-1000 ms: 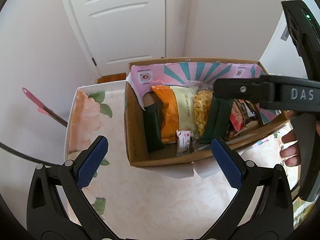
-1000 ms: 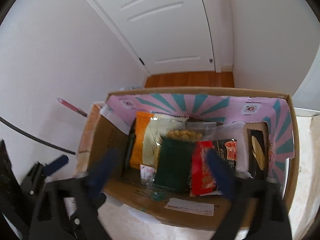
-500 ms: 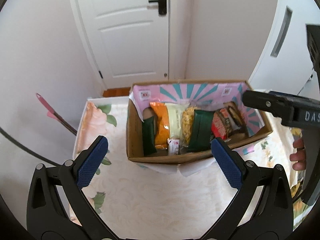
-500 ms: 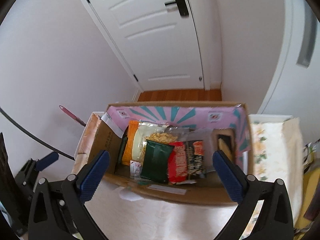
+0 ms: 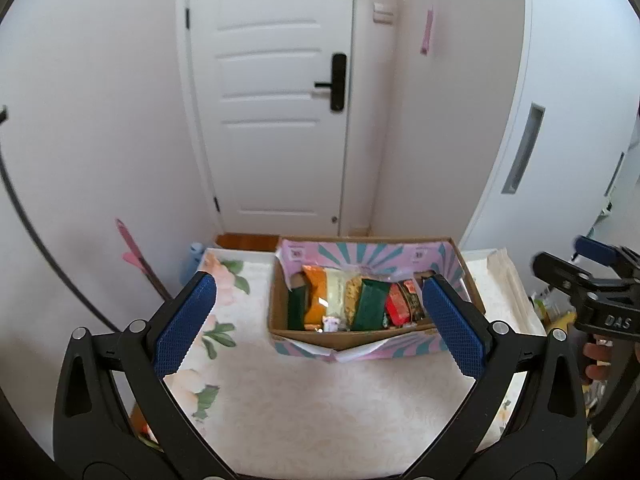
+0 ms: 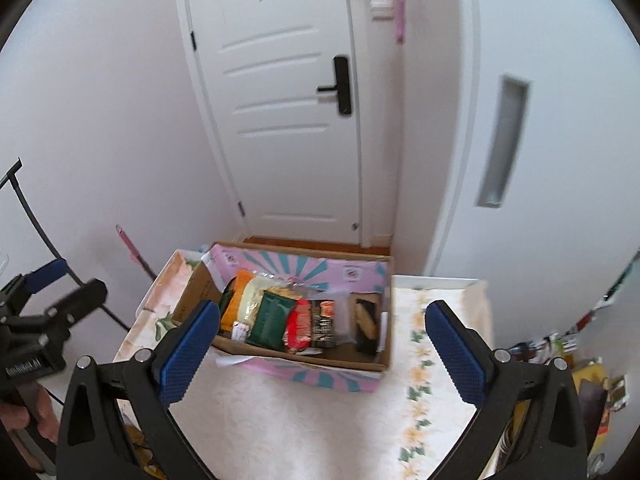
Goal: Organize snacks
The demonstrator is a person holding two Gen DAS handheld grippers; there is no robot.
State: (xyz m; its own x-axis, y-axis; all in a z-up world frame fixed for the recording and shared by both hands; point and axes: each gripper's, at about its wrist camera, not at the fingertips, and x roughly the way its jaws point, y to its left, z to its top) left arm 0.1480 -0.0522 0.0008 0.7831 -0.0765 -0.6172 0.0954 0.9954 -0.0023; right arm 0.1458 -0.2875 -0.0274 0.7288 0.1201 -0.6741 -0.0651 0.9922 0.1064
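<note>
The cardboard box (image 5: 376, 340) sits on the flowered tablecloth (image 5: 320, 412) toward twelve o'clock from the left gripper (image 5: 320, 328), with a white door (image 5: 272, 120) behind it; inside, the snack packets stand on edge in a row, an orange packet (image 5: 314, 292) at the nine o'clock end, a pale packet (image 5: 336, 290) beside it, then a dark green packet (image 5: 372, 298) and a red packet (image 5: 396, 304) toward three o'clock. The left gripper is spread wide and holds nothing; the right gripper (image 6: 320, 344) is likewise spread wide and empty, hanging short of the box at about eleven o'clock in its own view; a dark tray with a yellowish snack (image 6: 366, 318) lies at the box's three o'clock end. The packets look light, soft and crinkly, probably slick film that would buckle or slip under a squeeze, and the contents may crush; I would pinch the sealed top edge of a packet, lightly, and lift it straight up so its neighbours do not topple.
</note>
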